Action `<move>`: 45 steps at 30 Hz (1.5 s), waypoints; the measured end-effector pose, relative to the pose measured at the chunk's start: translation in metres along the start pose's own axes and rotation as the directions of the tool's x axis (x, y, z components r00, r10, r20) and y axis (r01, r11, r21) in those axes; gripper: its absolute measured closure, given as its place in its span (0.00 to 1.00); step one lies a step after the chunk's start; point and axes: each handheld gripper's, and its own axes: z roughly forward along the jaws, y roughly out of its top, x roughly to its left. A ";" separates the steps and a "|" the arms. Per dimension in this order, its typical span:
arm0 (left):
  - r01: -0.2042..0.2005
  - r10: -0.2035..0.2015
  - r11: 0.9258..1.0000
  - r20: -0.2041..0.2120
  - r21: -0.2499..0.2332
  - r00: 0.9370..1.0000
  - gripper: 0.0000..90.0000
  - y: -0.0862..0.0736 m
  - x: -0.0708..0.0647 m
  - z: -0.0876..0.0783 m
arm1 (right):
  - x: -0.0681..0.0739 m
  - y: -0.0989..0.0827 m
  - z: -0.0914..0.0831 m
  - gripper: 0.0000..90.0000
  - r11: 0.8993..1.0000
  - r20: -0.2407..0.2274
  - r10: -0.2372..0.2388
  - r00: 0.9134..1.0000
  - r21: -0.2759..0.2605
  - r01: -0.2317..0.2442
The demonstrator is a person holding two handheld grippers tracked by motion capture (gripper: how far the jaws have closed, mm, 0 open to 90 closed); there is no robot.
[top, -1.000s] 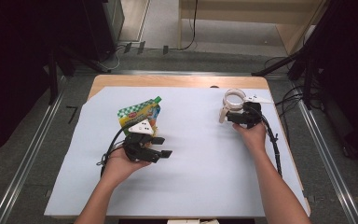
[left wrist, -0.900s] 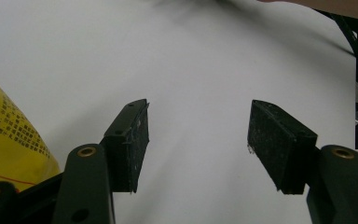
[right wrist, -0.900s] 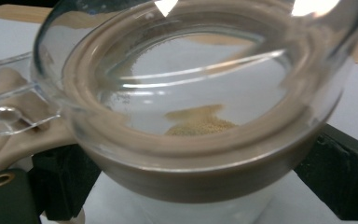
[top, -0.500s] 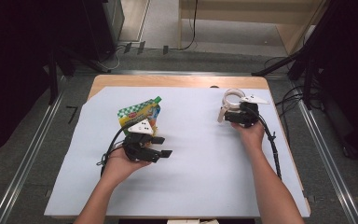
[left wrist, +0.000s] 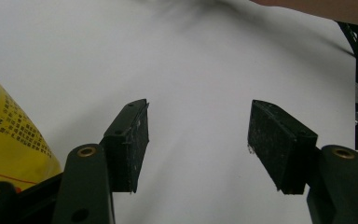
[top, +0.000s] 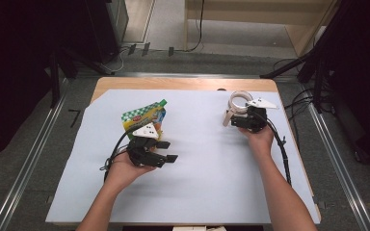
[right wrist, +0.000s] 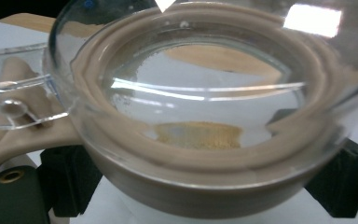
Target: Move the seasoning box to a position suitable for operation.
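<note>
Your left hand (top: pixel 125 166) rests low on the tabletop (top: pixel 197 192) | left gripper (top: pixel 166 151) jaws apart, nothing between, pouch (top: pixel 143 117) just beside | your right gripper (top: pixel 236 115) is clamped on the lidded jar (right wrist: pixel 200 116), clear lid, tan rim, near the far right edge.

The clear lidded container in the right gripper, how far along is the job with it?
Done: the right gripper is clamped on the round beige container with a clear lid, its lid on. In hand: it is held at the white sheet's far right. Left: the left gripper stands open and holds nothing beside the yellow-green snack pouch, untouched.
</note>
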 end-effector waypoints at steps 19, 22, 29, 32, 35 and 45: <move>-0.008 0.008 1.000 -0.007 0.008 1.000 0.42 0.000 -0.002 0.002 | 0.069 -0.020 -0.057 0.13 0.989 -0.149 -0.138 0.979 0.025 0.143; -0.009 0.009 1.000 -0.007 0.004 1.000 0.42 0.000 -0.002 0.002 | 0.085 -0.022 -0.060 0.13 0.987 -0.180 -0.154 0.972 0.027 0.161; -0.009 0.009 1.000 -0.013 -0.009 1.000 0.42 0.002 -0.003 -0.004 | 0.117 -0.029 -0.063 0.13 0.982 -0.240 -0.179 0.954 0.015 0.188; -0.005 0.005 1.000 -0.016 -0.018 1.000 0.42 0.001 -0.001 -0.006 | 0.127 -0.035 -0.062 0.13 0.980 -0.259 -0.185 0.948 0.024 0.198; -0.001 0.001 1.000 -0.016 -0.009 1.000 0.42 0.001 0.000 -0.004 | 0.136 -0.042 -0.061 0.13 0.979 -0.286 -0.182 0.941 0.042 0.202; -0.004 0.004 1.000 -0.013 0.012 1.000 0.41 0.000 0.000 0.001 | 0.143 -0.053 -0.060 0.13 0.974 -0.309 -0.196 0.931 0.047 0.221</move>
